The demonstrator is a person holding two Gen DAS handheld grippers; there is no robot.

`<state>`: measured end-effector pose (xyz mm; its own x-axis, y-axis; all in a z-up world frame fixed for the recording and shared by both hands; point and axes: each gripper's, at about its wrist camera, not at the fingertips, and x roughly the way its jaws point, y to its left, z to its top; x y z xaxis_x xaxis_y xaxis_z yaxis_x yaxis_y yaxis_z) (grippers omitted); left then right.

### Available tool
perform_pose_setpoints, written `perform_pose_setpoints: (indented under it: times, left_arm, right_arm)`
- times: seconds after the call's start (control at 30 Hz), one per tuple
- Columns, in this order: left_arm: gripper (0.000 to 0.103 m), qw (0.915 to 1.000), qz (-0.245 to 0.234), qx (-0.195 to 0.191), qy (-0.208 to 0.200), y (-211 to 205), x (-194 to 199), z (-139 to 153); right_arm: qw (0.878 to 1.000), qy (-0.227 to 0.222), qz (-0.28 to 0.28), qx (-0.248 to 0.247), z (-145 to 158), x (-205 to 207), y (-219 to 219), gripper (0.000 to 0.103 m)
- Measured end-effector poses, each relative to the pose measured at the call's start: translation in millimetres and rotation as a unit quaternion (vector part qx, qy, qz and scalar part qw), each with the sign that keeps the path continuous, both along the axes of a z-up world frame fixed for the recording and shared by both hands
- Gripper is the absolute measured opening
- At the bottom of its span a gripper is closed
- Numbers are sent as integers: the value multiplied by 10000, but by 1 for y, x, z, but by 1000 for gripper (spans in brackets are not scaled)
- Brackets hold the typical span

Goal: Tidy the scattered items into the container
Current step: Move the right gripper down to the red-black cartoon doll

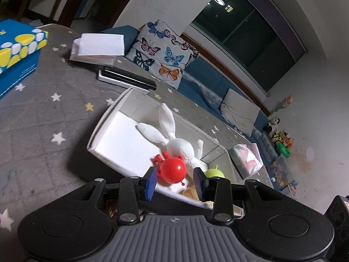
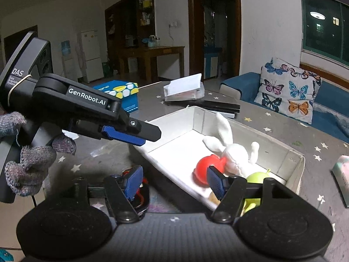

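Our left gripper (image 1: pixel 175 180) spreads its ribbed blue fingers (image 1: pixel 150 183) empty above the glossy red ball toy (image 1: pixel 173 170). It lies beside the soft white rabbit (image 1: pixel 181 146) inside the white box (image 1: pixel 102 122). Our right gripper (image 2: pixel 174 182) is open too.

This is a home living room at night. A blue sofa (image 2: pixel 240 85) with a butterfly cushion (image 2: pixel 288 91) sits under a dark window (image 2: pixel 322 26) on the right, soft toys (image 1: pixel 280 135) line the wall, and a white fridge (image 2: pixel 91 54) and wooden table (image 2: pixel 152 54) stand far back.
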<state>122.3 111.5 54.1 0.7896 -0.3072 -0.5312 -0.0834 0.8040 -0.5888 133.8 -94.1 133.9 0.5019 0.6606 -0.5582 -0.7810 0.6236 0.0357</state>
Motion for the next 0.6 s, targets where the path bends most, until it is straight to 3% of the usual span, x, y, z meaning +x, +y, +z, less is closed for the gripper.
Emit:
perform_pose_setpoints:
  times: [0.23,0.6]
  left_arm:
    - [39,9999,82,28,92,6,-25,-13]
    - [39,9954,355,-684,575,27,-34,-54]
  right_arm:
    - [9997,106,212,-4,-12,-20,11,67]
    - [9982,300,394,-348,-48,-24,44,67]
